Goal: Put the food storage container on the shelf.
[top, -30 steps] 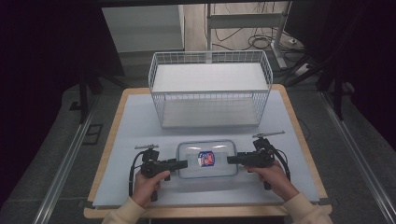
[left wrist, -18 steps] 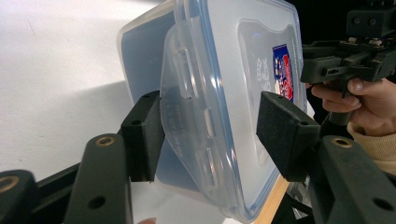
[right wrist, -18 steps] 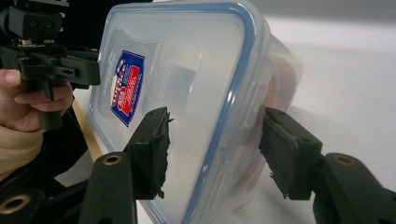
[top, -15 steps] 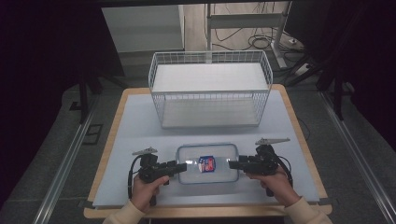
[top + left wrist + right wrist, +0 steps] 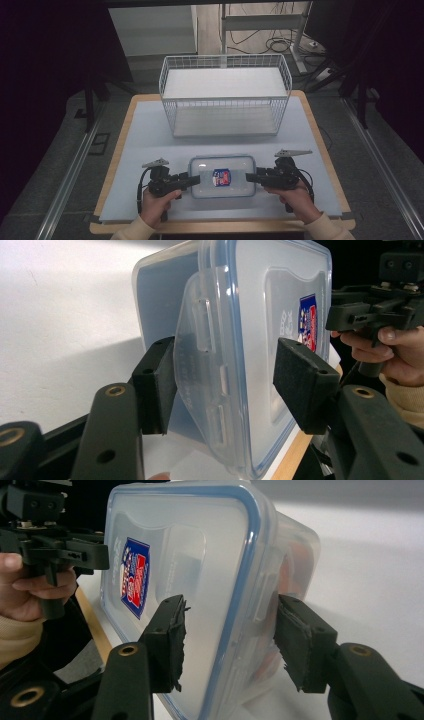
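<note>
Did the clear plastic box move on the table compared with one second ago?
Yes. The clear plastic box has moved toward the person's edge of the table, farther from the wire basket, which has stayed in place.

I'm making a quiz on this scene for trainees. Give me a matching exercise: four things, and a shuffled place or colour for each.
Things:
1. wire basket
2. container
3. left gripper
4. sticker

Descriptions:
A. at the container's left end
B. red and blue, on the lid
C. white, at the table's far side
D. clear, blue-rimmed lid

Pairs: 1-C, 2-D, 3-A, 4-B
</note>
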The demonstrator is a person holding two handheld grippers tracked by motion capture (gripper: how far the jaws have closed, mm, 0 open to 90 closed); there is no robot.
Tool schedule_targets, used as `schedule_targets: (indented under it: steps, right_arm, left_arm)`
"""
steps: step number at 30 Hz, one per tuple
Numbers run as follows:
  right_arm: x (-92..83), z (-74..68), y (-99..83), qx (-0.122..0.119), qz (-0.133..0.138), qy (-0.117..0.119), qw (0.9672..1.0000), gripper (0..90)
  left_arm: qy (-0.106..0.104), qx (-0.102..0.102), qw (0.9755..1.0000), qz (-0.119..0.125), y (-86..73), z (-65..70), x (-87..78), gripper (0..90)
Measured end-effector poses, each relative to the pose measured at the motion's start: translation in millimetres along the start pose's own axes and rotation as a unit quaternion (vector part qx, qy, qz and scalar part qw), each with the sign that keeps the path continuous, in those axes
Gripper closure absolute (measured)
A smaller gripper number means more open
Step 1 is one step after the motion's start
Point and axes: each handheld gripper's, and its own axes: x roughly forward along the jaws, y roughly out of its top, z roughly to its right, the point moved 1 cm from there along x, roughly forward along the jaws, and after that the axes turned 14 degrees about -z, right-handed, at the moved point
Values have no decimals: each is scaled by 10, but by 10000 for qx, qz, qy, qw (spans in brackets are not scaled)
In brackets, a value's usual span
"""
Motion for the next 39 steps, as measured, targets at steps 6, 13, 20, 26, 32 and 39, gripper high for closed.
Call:
schedule_targets:
  steps: [6, 13, 20, 26, 32, 39]
  right_arm:
    - [-18, -15, 2, 55, 72, -68, 9999, 481]
    - [-39, -11, -7, 35, 76, -79, 9999, 483]
    - [-48, 11, -21, -64, 125, -47, 9999, 487]
    - [-57, 6, -25, -59, 125, -60, 9999, 492]
    - [-77, -6, -16, -56, 148, -121, 9998, 490]
    - [-141, -30, 41, -119, 235, -157, 9995, 491]
  left_arm:
    - [90, 55, 9999, 33, 0, 49, 3, 441]
    - [103, 108, 9999, 74, 3, 74, -3, 451]
    - [102, 152, 9998, 87, 4, 87, -7, 458]
    - [114, 159, 9998, 81, 10, 96, -6, 458]
    - [170, 207, 9996, 126, 40, 135, -14, 457]
    - [165, 237, 9994, 216, 104, 170, -45, 458]
